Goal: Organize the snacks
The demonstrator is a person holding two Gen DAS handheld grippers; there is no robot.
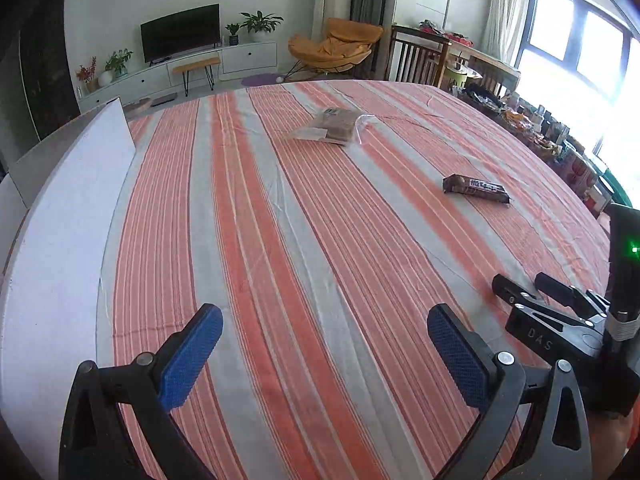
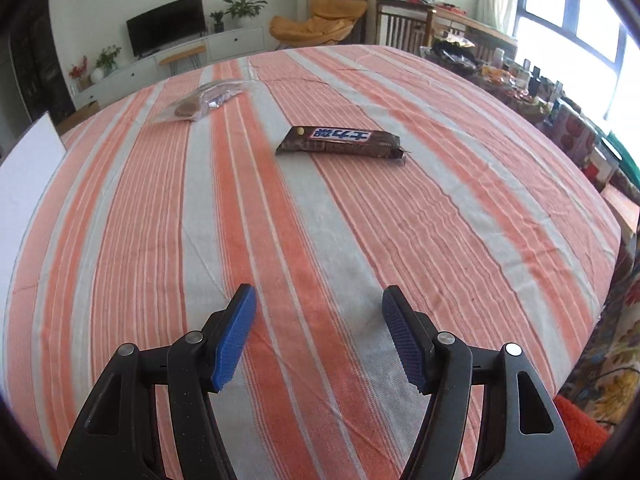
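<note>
1. Left claw (image 1: 325, 354) gapes wide, ribbed blue pads empty.
2. Right claw (image 2: 319, 336) stands open, empty.
3. Glossy brown candy bar (image 2: 340, 142) lies flat, far on the striped cloth worktop (image 2: 360, 240).
4. Crinkly clear cookie bag (image 2: 200, 103) lies far left.

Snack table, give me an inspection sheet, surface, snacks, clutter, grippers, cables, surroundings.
Surface: striped orange and grey tablecloth, lightly wrinkled.
Job's things: brown chocolate bar lying flat; clear bag of brown biscuits farther back, apart from it.
Clutter: white board on the cloth's left edge; packed goods along the window side.
Grippers: left gripper open, nothing between its fingers; right gripper open, empty, short of the bar.
Cables: nothing seen.
Surroundings: television, potted plants, orange lounge chair, wooden chair, bright window.
</note>
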